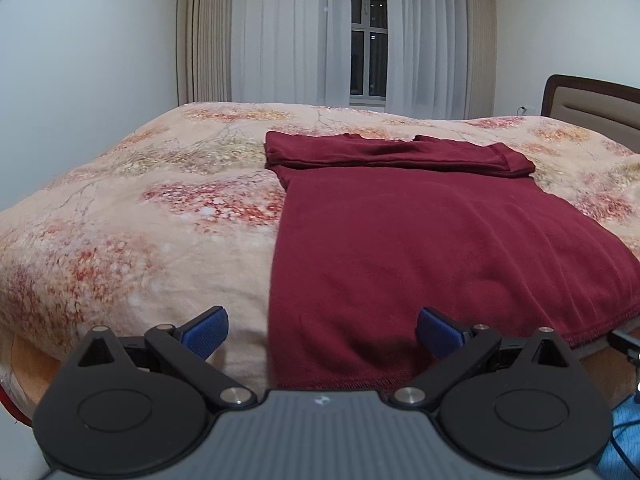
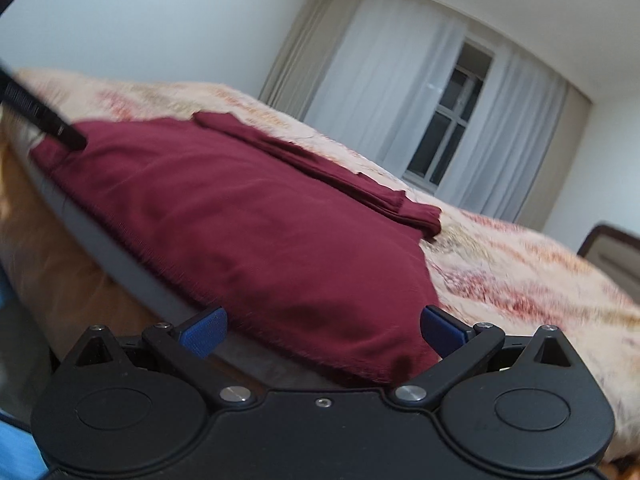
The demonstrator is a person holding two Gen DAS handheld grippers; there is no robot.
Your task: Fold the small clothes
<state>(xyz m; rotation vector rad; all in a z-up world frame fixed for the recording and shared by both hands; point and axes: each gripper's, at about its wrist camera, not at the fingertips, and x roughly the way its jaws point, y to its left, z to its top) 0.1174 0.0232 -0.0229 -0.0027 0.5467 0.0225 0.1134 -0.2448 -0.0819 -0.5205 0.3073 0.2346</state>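
A dark red shirt (image 1: 420,248) lies flat on the bed, its sleeves folded in across the far end (image 1: 392,152). Its hem hangs over the near bed edge. My left gripper (image 1: 322,334) stands open just in front of the hem's left corner, with nothing between its blue pads (image 1: 206,332). In the right wrist view the same red shirt (image 2: 248,232) fills the middle, and my right gripper (image 2: 322,332) is open at the hem's right corner, empty. A black part of the left gripper (image 2: 40,116) shows at the far left by the other corner.
The bed carries a beige floral blanket (image 1: 140,208). A headboard (image 1: 592,108) stands at the right, curtains and a dark window (image 1: 368,40) behind. The wooden bed frame (image 2: 72,264) runs below the hem. Blue fabric (image 1: 624,440) lies low at the right.
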